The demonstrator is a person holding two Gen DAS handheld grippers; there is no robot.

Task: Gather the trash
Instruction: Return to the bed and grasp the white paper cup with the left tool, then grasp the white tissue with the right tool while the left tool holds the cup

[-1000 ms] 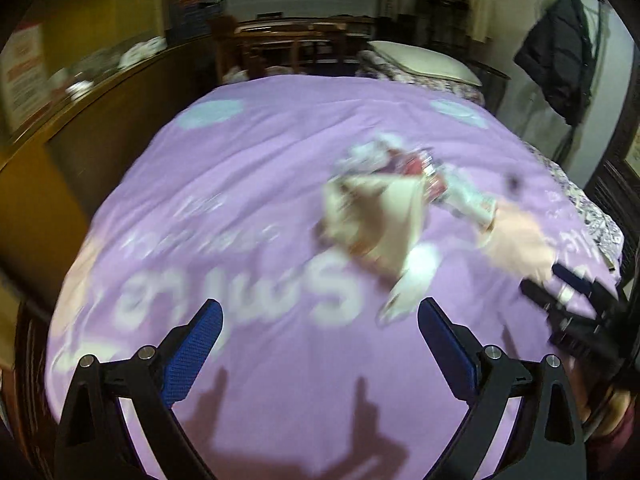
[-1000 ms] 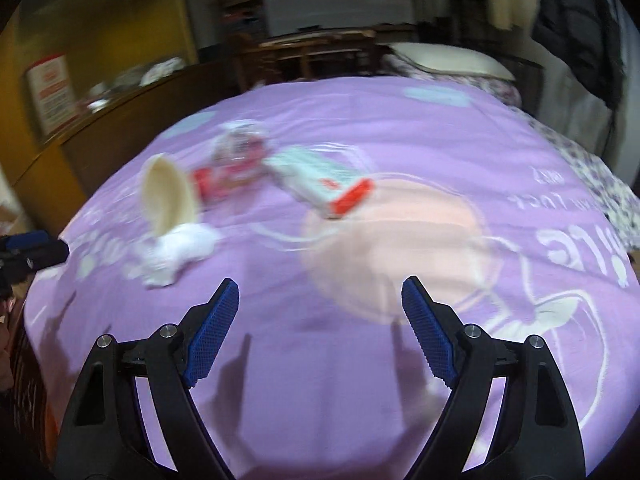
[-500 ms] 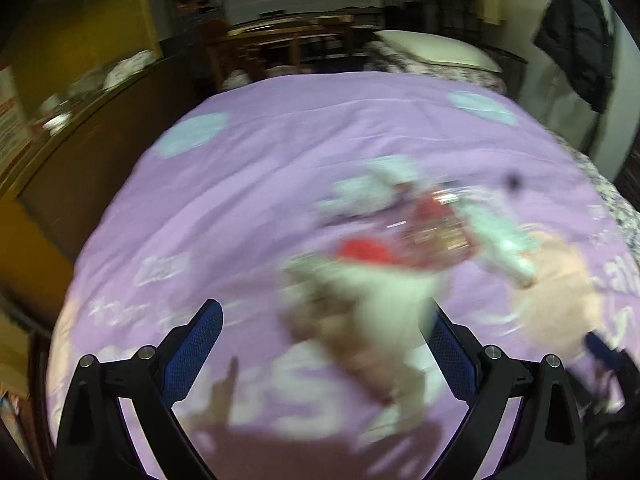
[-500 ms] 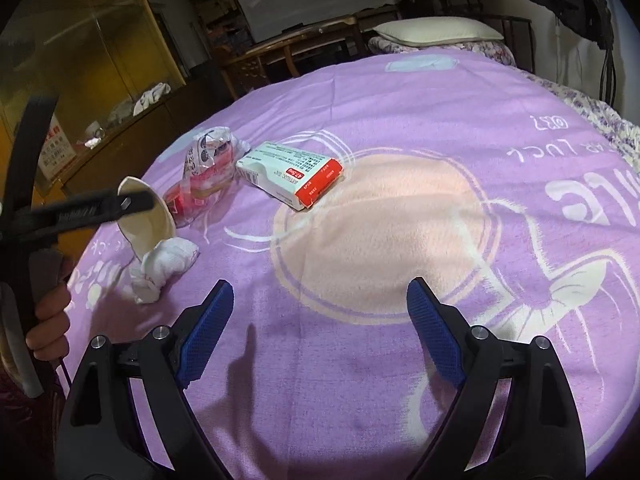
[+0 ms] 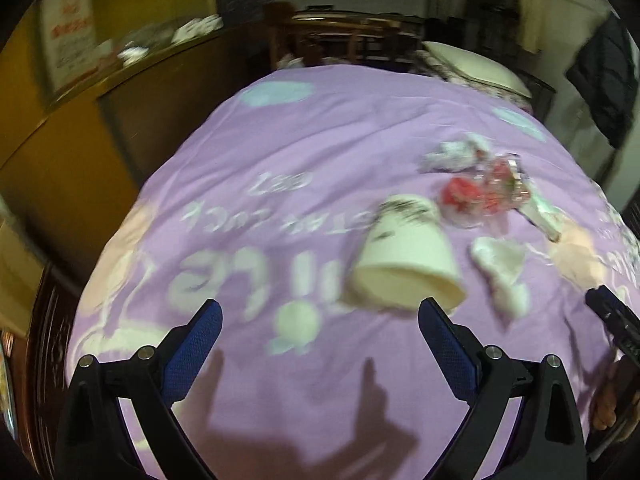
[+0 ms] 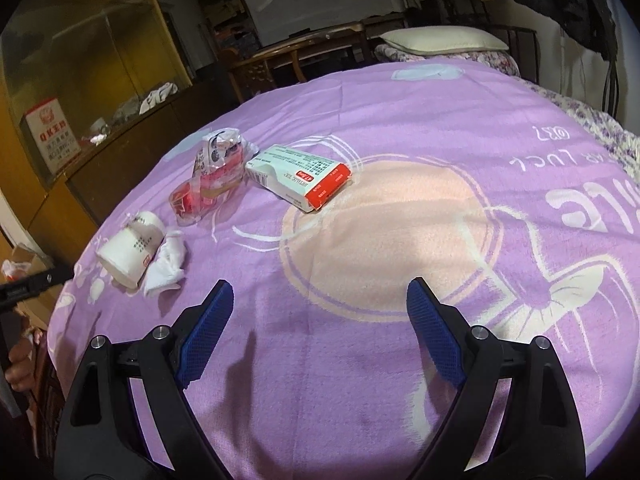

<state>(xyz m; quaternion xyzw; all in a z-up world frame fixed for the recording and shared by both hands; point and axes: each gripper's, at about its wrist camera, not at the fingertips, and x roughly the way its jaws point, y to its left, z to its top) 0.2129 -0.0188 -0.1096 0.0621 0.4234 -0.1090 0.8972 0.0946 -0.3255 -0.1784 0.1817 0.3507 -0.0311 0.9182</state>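
bed: purple blanket (image 6: 400, 128) | pillow (image 6: 440, 40) at head | yellow glass cabinet (image 6: 80, 60) beside | dark coat (image 5: 608, 92) hanging

Matt paper cup (image 6: 130, 254); glossy plastic wrapper (image 6: 208, 184); fuzzy cloth blanket (image 6: 400, 160).

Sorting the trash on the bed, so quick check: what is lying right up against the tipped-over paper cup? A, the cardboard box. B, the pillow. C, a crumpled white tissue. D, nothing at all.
C: in the right wrist view the crumpled white tissue lies against the side of the tipped paper cup, while the cardboard box sits well apart.
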